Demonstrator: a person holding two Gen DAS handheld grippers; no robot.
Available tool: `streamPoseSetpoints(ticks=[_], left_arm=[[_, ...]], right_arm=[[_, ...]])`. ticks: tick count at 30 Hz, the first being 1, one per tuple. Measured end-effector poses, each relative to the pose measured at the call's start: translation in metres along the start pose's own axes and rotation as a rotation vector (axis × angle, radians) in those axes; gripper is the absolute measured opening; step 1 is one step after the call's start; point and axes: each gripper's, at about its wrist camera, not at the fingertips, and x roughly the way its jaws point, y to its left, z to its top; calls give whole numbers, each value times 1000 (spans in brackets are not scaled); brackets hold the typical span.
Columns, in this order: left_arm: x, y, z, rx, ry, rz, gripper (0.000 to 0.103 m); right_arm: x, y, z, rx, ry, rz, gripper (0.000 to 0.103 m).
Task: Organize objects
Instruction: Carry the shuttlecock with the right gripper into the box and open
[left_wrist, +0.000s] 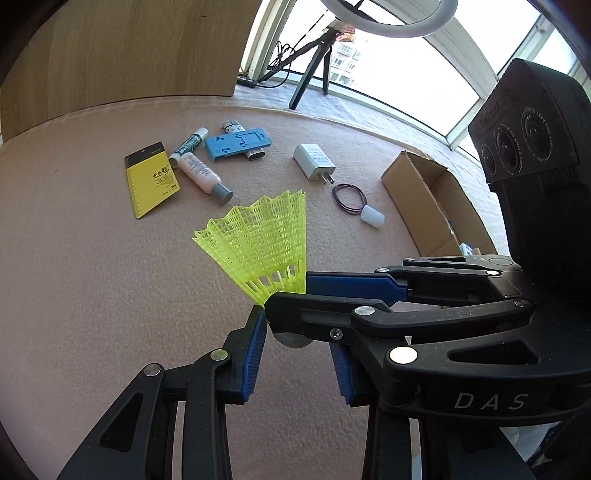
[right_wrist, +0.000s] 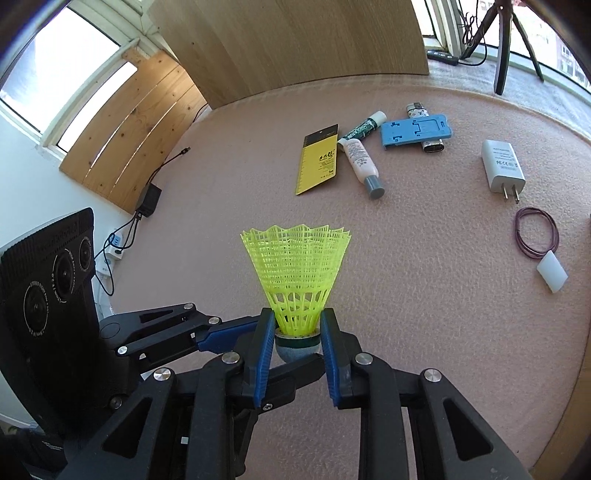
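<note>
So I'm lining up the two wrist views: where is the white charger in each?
Left wrist: white charger upper centre, right of the blue holder.
Right wrist: white charger upper right.
Shared landmark: the purple band loop just nearer the camera.

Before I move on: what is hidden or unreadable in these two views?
- Cardboard box: contents hidden by its wall and the right hand-held gripper, left wrist view; absent from right wrist view.
- Shuttlecock cork: mostly covered by gripper fingers, both views.
- Charger print: too small.
</note>
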Motion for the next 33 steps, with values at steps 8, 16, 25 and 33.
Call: streamPoseSetpoints(ticks=[8,16,25,33], left_arm=[[16,-63,37,124,-15,-60,36],[47,-136,66,228,-13,-127,36],[84,-204,78,319,16,-176,36],[102,-236,78,367,36,-180,36]], right_arm=[[-51,-40,1,88,-117,-55,23],[-106,-95,-10,184,-212,-119,23],[-146,-150,-29,282,-275,-183,23],[-161,-173,-41,330,-293,-225,23]])
